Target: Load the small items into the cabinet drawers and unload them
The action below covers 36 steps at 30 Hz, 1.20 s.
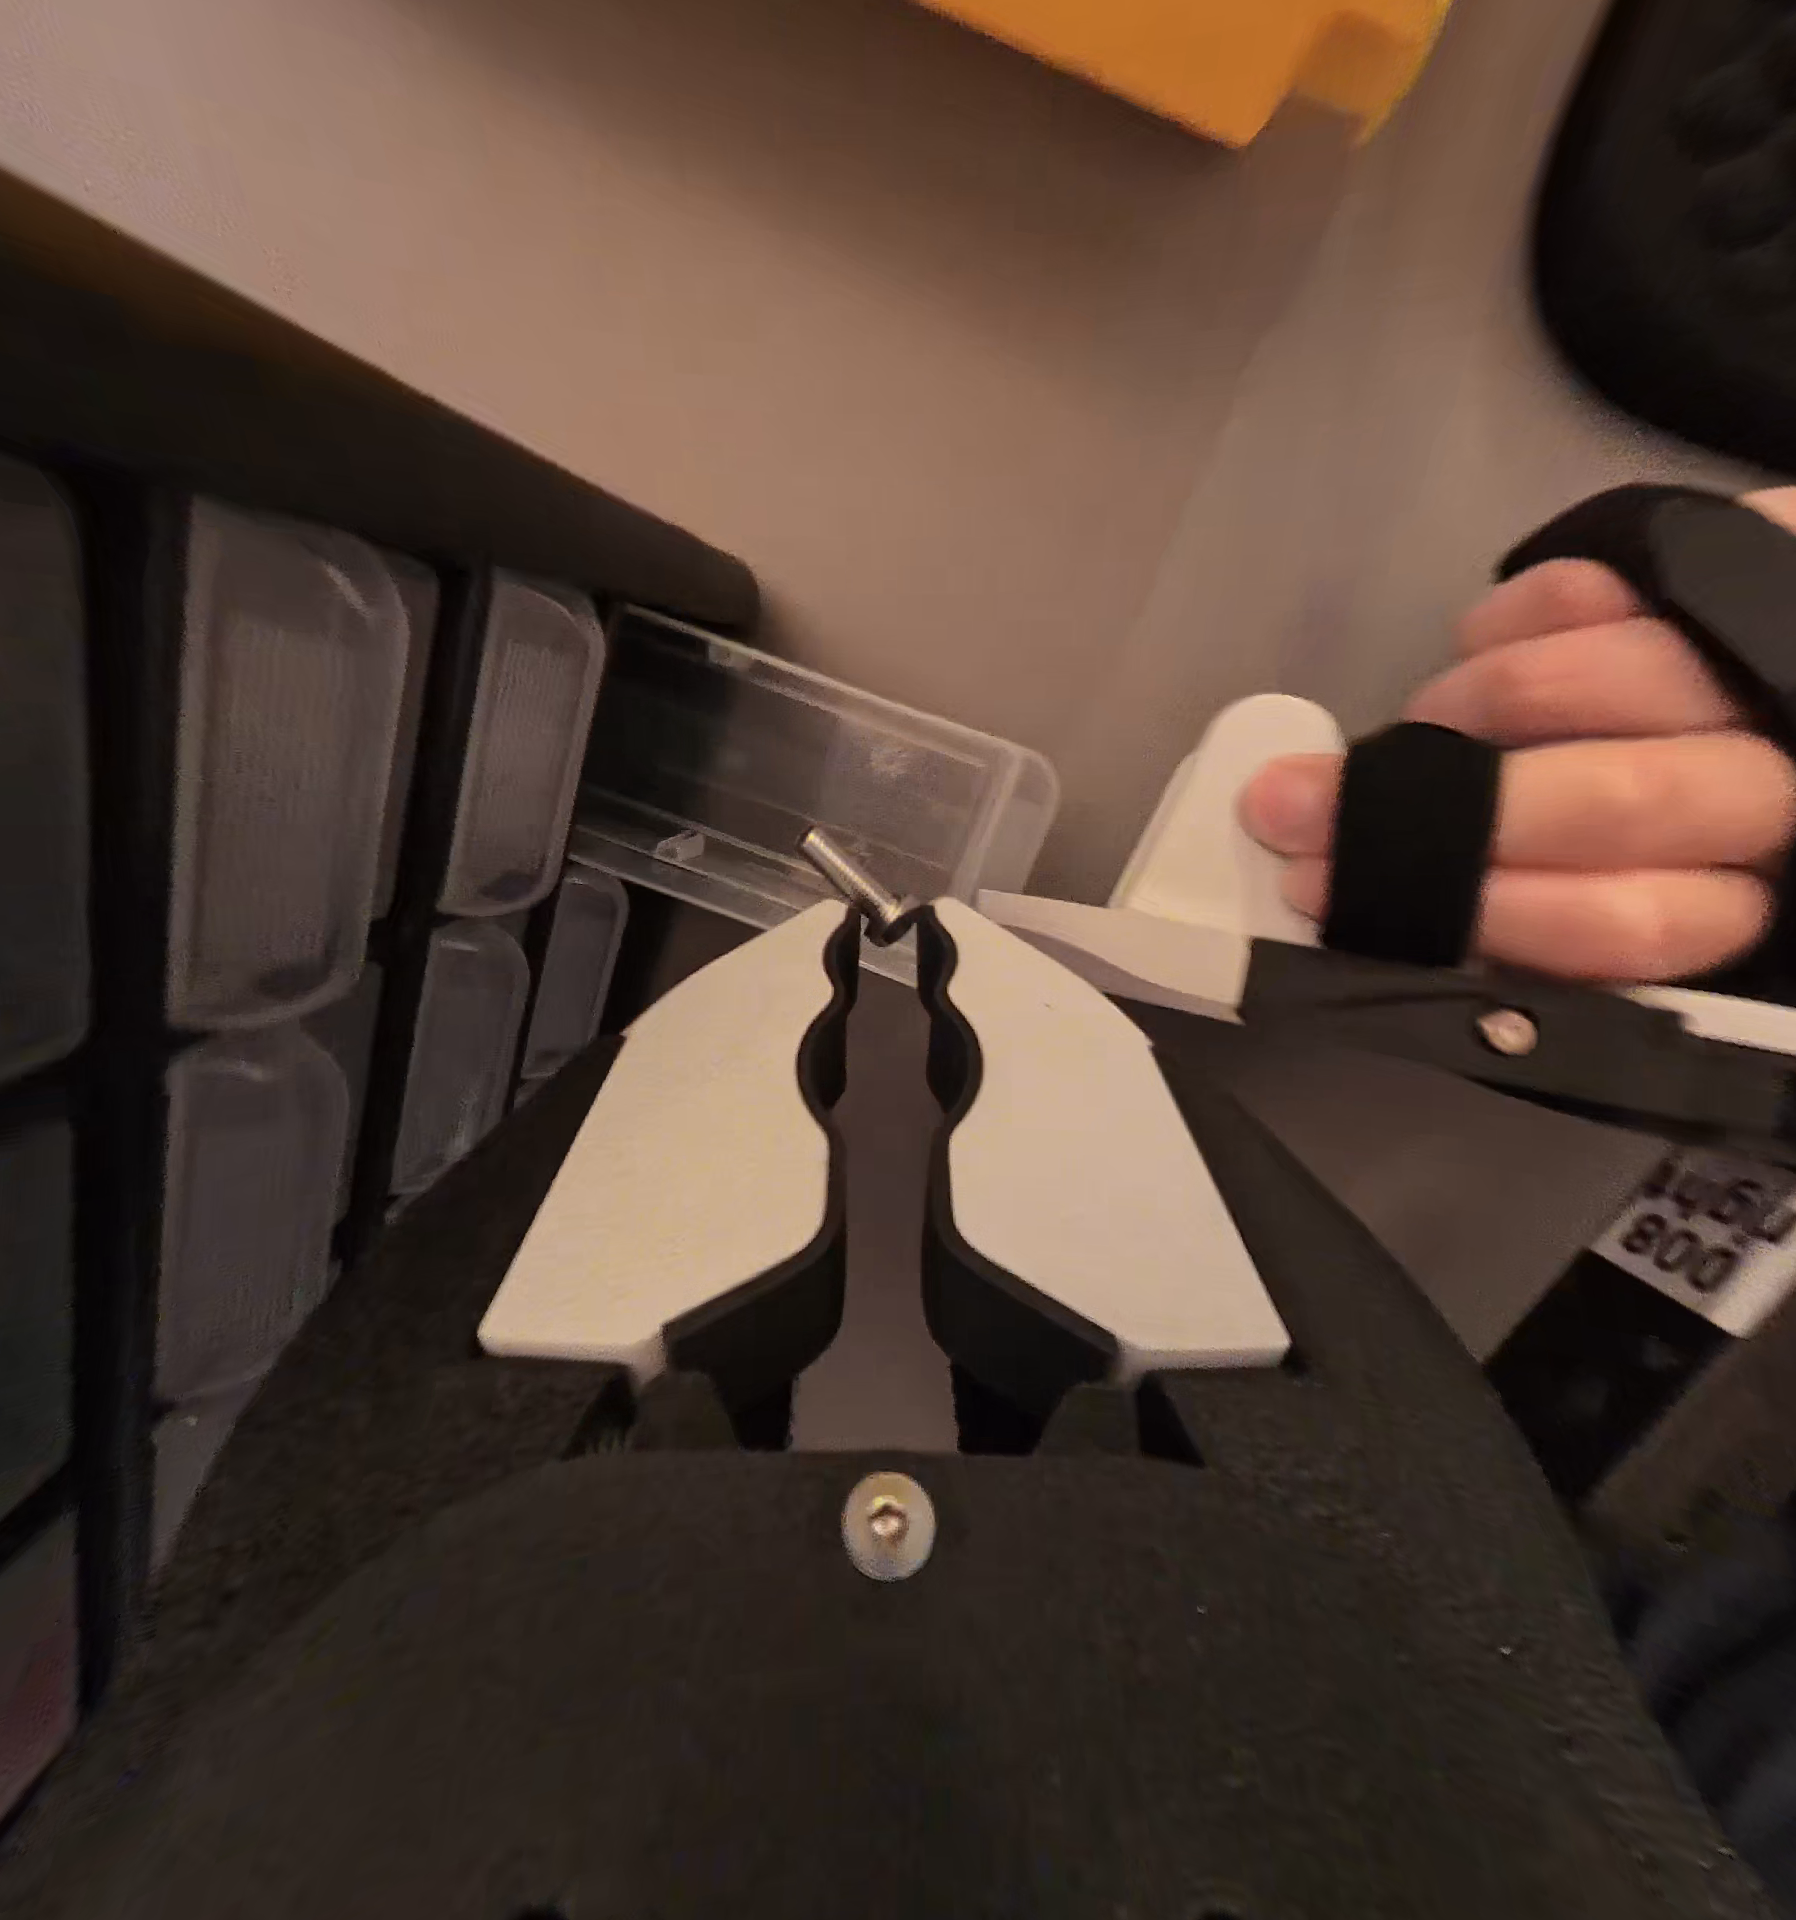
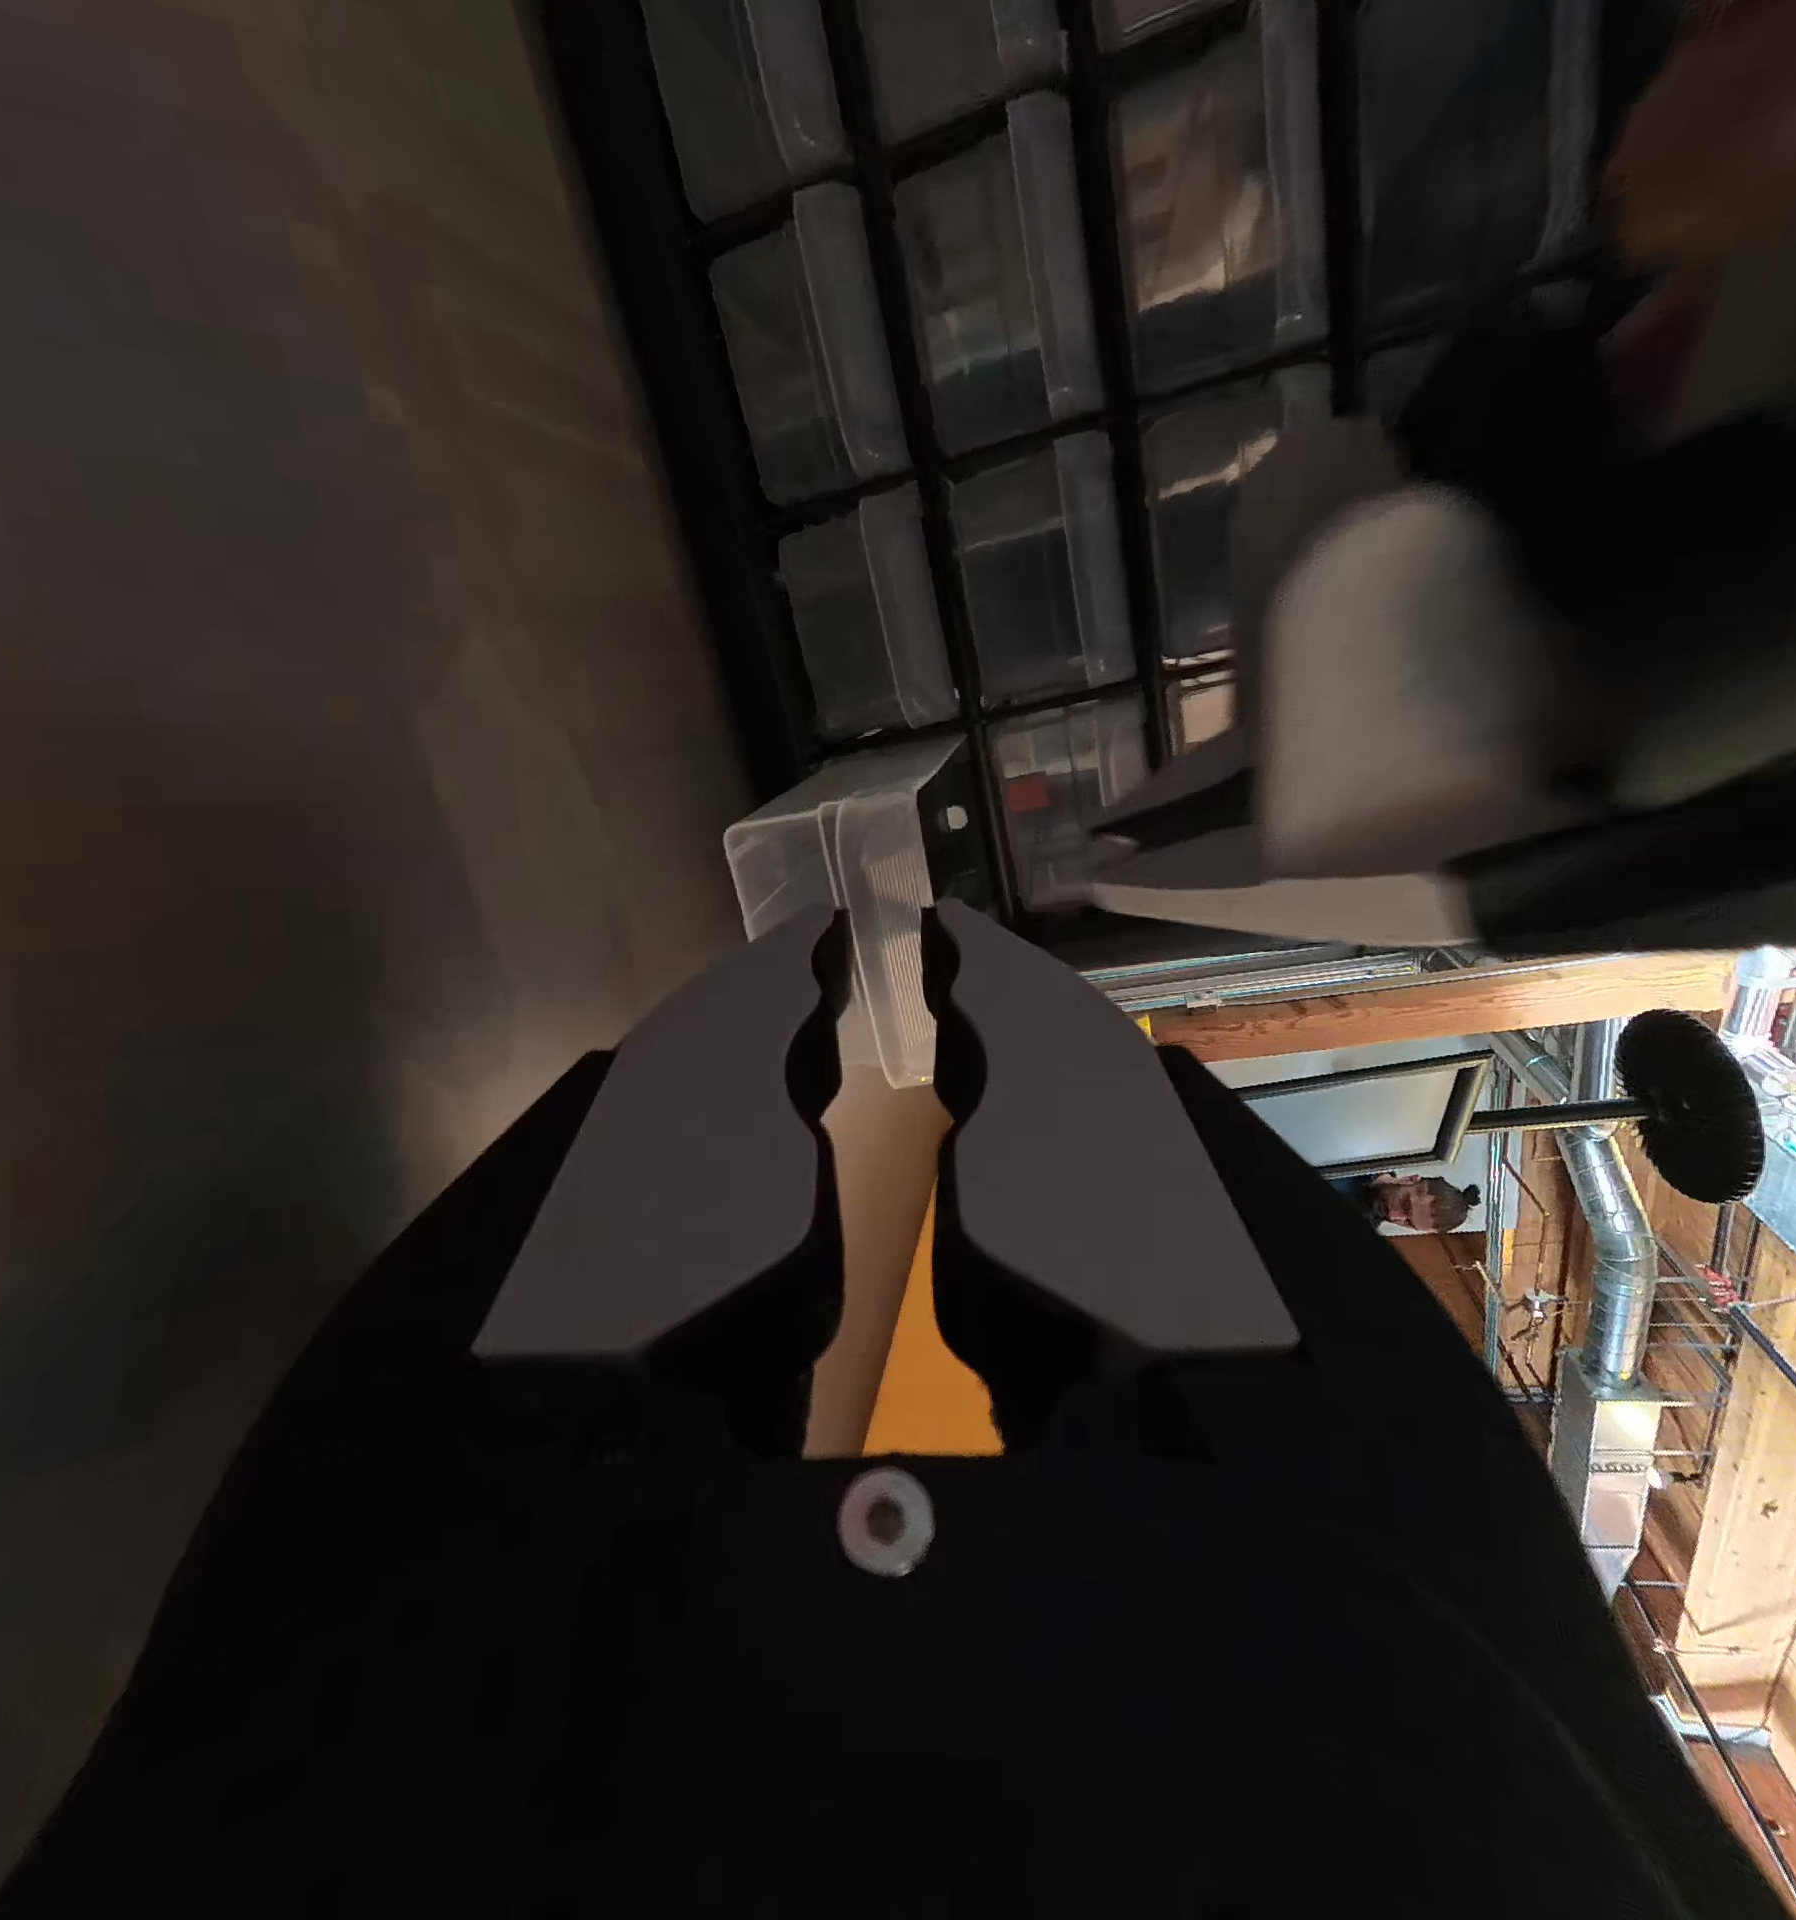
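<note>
- Left claw [image 1: 886, 920]: white-faced fingers with black scalloped inner edges; nearly closed, pinching the head end of a small metal screw [image 1: 852, 883] at the very tips; the shank stuck out tilted, up and away toward the pulled-out drawer.
- Small metal screw: judged light, rigid and smooth; likely slippery against hard tips and prone to pivot or flick out, since only one end was caught; a hold across the shank, deeper in a scallop, would be surer; it hung just beside the drawer's near wall, and whether it was over the opening could not be told.
- Right claw [image 2: 889, 925]: fingers a narrow gap apart; the clear front lip of the drawer [image 2: 832, 862] lay in line with the gap, but whether the tips pressed on it could not be told.
- Drawer [image 1: 821, 769]: clear thin plastic, slid well out of the cabinet's edge column; judged light, a little flexible, easily tipped if pulled farther; best steadied by its front lip; its contents could not be made out.
- Person's hand [image 1: 1600, 790]: wrapped in black straps, on the right tool's handle.
- Cabinet [image 1: 125, 831]: black frame, rows of frosted clear drawers, the others shut; one in the right wrist view showed something red inside.
- Writing: a white sticker [image 1: 1704, 1247] with dark characters on the right tool; contents not transcribed; no brand seen.
- Beyond: grey wall; a yellow object [image 1: 1185, 62] at the upper edge.
</note>
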Each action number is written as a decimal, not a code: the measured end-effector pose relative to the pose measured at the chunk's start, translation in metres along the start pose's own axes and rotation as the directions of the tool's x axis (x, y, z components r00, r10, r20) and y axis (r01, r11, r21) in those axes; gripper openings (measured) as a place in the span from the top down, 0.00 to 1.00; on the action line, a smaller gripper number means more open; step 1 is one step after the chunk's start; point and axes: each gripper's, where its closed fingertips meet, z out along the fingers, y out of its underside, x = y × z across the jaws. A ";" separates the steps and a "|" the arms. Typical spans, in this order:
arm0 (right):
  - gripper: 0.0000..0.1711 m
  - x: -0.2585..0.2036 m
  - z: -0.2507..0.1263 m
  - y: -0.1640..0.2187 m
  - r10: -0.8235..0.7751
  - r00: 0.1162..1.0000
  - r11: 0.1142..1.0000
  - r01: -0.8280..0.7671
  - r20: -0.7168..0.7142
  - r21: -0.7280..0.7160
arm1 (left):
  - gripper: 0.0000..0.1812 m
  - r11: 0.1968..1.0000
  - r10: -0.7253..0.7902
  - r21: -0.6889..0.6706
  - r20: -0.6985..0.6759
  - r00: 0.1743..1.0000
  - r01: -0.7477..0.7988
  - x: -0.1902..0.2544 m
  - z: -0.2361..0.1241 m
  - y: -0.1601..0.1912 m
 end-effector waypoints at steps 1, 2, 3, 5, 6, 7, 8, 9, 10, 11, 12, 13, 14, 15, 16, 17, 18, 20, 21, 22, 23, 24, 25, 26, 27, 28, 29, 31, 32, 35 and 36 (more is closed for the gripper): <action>0.92 0.000 -0.001 0.000 -0.001 1.000 1.000 0.001 0.000 0.001 | 0.94 0.999 -0.001 -0.054 0.014 1.000 0.002 -0.003 0.006 0.002; 0.92 -0.001 -0.002 -0.001 -0.005 1.000 1.000 0.005 -0.001 0.004 | 0.94 0.995 0.000 -0.101 0.030 1.000 0.003 -0.005 0.012 0.005; 0.92 -0.001 -0.003 -0.002 -0.009 1.000 1.000 0.009 -0.001 0.007 | 0.94 0.991 0.005 -0.137 0.049 0.999 0.002 -0.008 0.018 0.007; 0.92 0.000 -0.004 -0.004 -0.011 1.000 1.000 0.011 -0.003 0.015 | 0.95 0.983 0.016 -0.184 0.070 0.997 -0.003 -0.012 0.028 0.008; 0.92 0.000 -0.005 -0.004 -0.011 1.000 1.000 0.011 -0.004 0.017 | 0.95 0.980 0.021 -0.201 0.065 0.998 -0.007 -0.011 0.033 0.009; 0.92 0.000 -0.006 -0.004 -0.008 1.000 1.000 0.009 -0.004 0.018 | 0.95 0.977 0.023 -0.211 0.063 0.998 -0.009 -0.011 0.038 0.009; 0.92 0.000 -0.007 -0.003 -0.005 1.000 1.000 0.005 -0.002 0.017 | 0.95 0.977 0.023 -0.215 0.066 0.998 -0.008 -0.012 0.041 0.009; 0.92 0.000 -0.008 -0.003 -0.002 1.000 1.000 0.002 0.000 0.017 | 0.95 0.976 0.022 -0.219 0.069 0.997 -0.006 -0.013 0.044 0.010; 0.92 0.000 -0.009 -0.003 -0.001 1.000 1.000 0.001 0.002 0.020 | 0.95 0.975 0.028 -0.224 0.071 0.997 -0.011 -0.013 0.047 0.010; 0.92 -0.001 -0.010 -0.003 0.000 1.000 1.000 0.000 0.003 0.021 | 0.95 0.973 0.036 -0.230 0.076 0.996 -0.018 -0.015 0.050 0.010; 0.92 -0.001 -0.010 -0.003 0.001 1.000 1.000 -0.001 0.004 0.022 | 0.95 0.971 0.041 -0.239 0.085 0.996 -0.020 -0.017 0.052 0.011; 0.92 -0.001 -0.010 -0.003 0.002 1.000 1.000 -0.002 0.005 0.022 | 0.95 0.968 0.042 -0.250 0.091 0.995 -0.018 -0.019 0.054 0.011; 0.92 -0.001 -0.010 -0.003 0.001 1.000 1.000 -0.001 0.006 0.023 | 0.94 0.966 0.043 -0.258 0.092 0.995 -0.018 -0.020 0.056 0.011; 0.92 -0.001 -0.010 -0.004 0.000 1.000 1.000 0.000 0.011 0.024 | 0.94 0.964 0.044 -0.263 0.086 0.995 -0.020 -0.020 0.058 0.010; 0.92 -0.002 -0.010 -0.003 -0.001 1.000 1.000 0.001 0.013 0.025 | 0.94 0.963 0.046 -0.267 0.077 0.996 -0.023 -0.020 0.059 0.009; 0.92 -0.002 -0.010 -0.003 -0.002 1.000 1.000 0.002 0.014 0.024 | 0.94 0.963 0.047 -0.269 0.064 0.997 -0.028 -0.018 0.060 0.008; 0.92 -0.002 -0.010 -0.003 0.000 1.000 1.000 0.000 0.016 0.026 | 0.94 0.962 0.041 -0.273 0.047 0.998 -0.026 -0.016 0.061 0.008; 0.92 -0.003 -0.010 -0.004 0.002 1.000 1.000 -0.003 0.021 0.030 | 0.94 0.955 0.015 -0.298 0.031 0.999 -0.005 -0.015 0.062 0.010; 0.92 -0.003 -0.010 -0.004 0.001 1.000 1.000 -0.002 0.024 0.030 | 0.94 0.951 0.011 -0.308 0.030 0.999 -0.001 -0.016 0.063 0.011; 0.92 -0.004 -0.010 -0.004 0.000 1.000 1.000 -0.001 0.026 0.029 | 0.94 0.950 0.016 -0.313 0.030 0.999 -0.006 -0.016 0.064 0.011; 0.92 -0.004 -0.010 -0.004 -0.001 1.000 1.000 0.000 0.027 0.031 | 0.94 0.947 0.027 -0.321 0.032 0.999 -0.015 -0.016 0.064 0.011; 0.92 -0.004 -0.010 -0.004 0.000 0.999 1.000 -0.001 0.032 0.031 | 0.94 0.944 0.033 -0.329 0.037 0.999 -0.019 -0.016 0.064 0.011; 0.92 -0.005 -0.010 -0.004 0.001 0.999 1.000 -0.002 0.036 0.029 | 0.94 0.942 0.036 -0.335 0.044 0.998 -0.019 -0.017 0.065 0.011; 0.92 -0.005 -0.010 -0.003 0.001 0.999 1.000 -0.002 0.038 0.028 | 0.94 0.941 0.041 -0.339 0.051 0.998 -0.021 -0.017 0.065 0.012; 0.92 -0.006 -0.010 -0.003 0.002 0.999 1.000 -0.003 0.040 0.029 | 0.94 0.941 0.046 -0.336 0.056 0.997 -0.025 -0.017 0.065 0.011; 0.92 -0.006 -0.010 -0.003 0.003 0.999 1.000 -0.004 0.042 0.028 | 0.94 0.945 0.048 -0.326 0.062 0.997 -0.025 -0.018 0.066 0.010; 0.92 -0.006 -0.009 -0.002 0.004 0.999 1.000 -0.005 0.042 0.026 | 0.94 0.950 0.045 -0.312 0.072 0.996 -0.020 -0.019 0.065 0.010; 0.92 -0.006 -0.009 -0.002 0.011 0.999 1.000 -0.012 0.043 0.025 | 0.90 0.963 0.033 -0.271 0.102 0.994 -0.004 -0.021 0.059 0.008; 0.92 -0.006 -0.009 -0.001 0.013 0.999 1.000 -0.014 0.044 0.024 | 0.89 0.969 0.025 -0.248 0.122 0.992 0.006 -0.023 0.053 0.009; 0.92 -0.007 -0.008 -0.001 0.010 0.999 1.000 -0.011 0.043 0.023 | 0.88 0.989 0.023 -0.151 0.147 0.989 -0.001 -0.019 0.023 0.014; 0.92 -0.007 -0.007 -0.001 0.008 0.999 1.000 -0.009 0.043 0.020 | 0.88 0.994 0.021 -0.112 0.147 0.989 -0.004 -0.016 0.010 0.017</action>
